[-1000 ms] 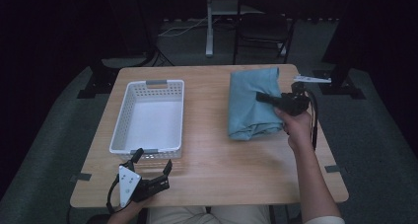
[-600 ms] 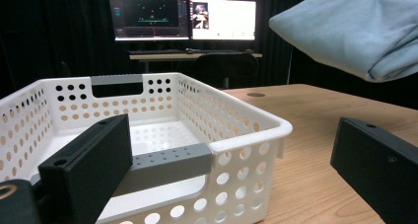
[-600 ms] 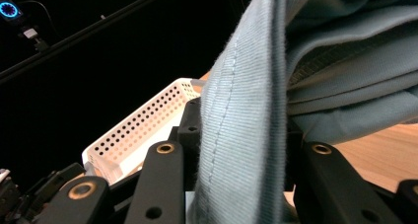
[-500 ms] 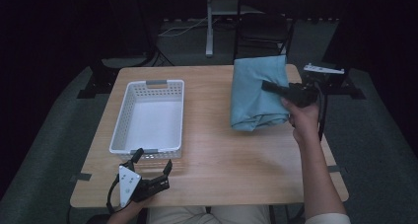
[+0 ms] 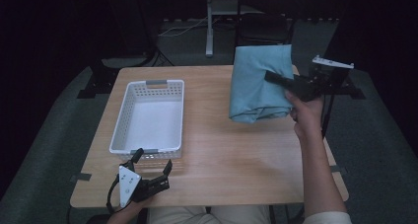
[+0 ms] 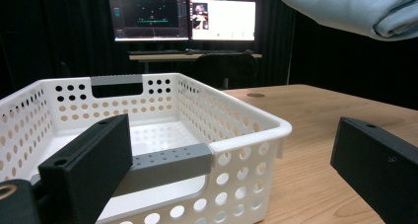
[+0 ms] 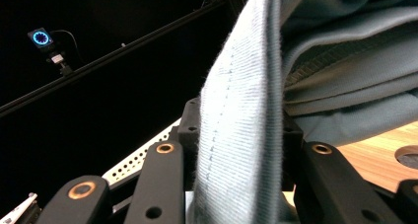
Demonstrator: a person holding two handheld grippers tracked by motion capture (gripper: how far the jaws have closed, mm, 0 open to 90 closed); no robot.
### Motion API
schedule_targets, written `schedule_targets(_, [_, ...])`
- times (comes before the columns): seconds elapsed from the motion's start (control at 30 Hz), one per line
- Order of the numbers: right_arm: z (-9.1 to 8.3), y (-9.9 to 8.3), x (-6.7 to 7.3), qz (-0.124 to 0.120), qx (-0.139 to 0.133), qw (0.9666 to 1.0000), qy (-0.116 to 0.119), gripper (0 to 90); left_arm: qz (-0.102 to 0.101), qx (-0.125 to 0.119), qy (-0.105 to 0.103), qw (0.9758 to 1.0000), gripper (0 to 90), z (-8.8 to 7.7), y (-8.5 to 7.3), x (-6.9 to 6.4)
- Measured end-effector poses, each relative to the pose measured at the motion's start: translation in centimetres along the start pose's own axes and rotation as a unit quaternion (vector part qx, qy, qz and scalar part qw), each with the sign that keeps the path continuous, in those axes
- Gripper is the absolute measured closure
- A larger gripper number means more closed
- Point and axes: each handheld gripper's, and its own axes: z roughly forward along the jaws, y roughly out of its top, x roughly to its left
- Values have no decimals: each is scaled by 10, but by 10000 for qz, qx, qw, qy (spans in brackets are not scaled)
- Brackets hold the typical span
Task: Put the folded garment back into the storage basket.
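- Dark surroundings frame a wooden worktop (image 5: 222, 150), behind which we see a stand and cables on the floor; in the left gripper view two lit monitors (image 6: 182, 20) stand on a far desk.
- We find a white perforated basket (image 5: 149, 116) with grey handles on the left half of the worktop, upright and with nothing inside it.
- Our left claw (image 5: 150, 161) rests at the near left edge of the worktop, just in front of the basket's near wall. Its jaws stand wide apart and hold nothing; in the left gripper view they frame the basket's near grey handle (image 6: 167, 164).
- Our right claw (image 5: 276, 78) is raised over the far right part of the worktop, held by the right hand (image 5: 306, 116).
- We see a folded teal cloth (image 5: 259, 83) hanging from the right claw, lifted off the wood. In the right gripper view a seamed edge of the cloth (image 7: 241, 115) runs down between the jaws, which are closed tight on it.
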Motion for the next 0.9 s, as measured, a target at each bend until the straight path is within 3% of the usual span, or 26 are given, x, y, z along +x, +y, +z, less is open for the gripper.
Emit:
schedule_targets(0.27, [15, -1, 7, 40, -77, 9998, 181, 677, 1, 1, -1, 10000, 36, 0, 0, 0])
schedule_targets(0.6, [39, 4, 22, -107, -22, 9996, 278, 675, 3, 8, -17, 10000, 36, 0, 0, 0])
schedule_targets(0.9, [57, 0, 25, -39, 11, 9993, 379, 675, 0, 5, -70, 10000, 36, 0, 0, 0])
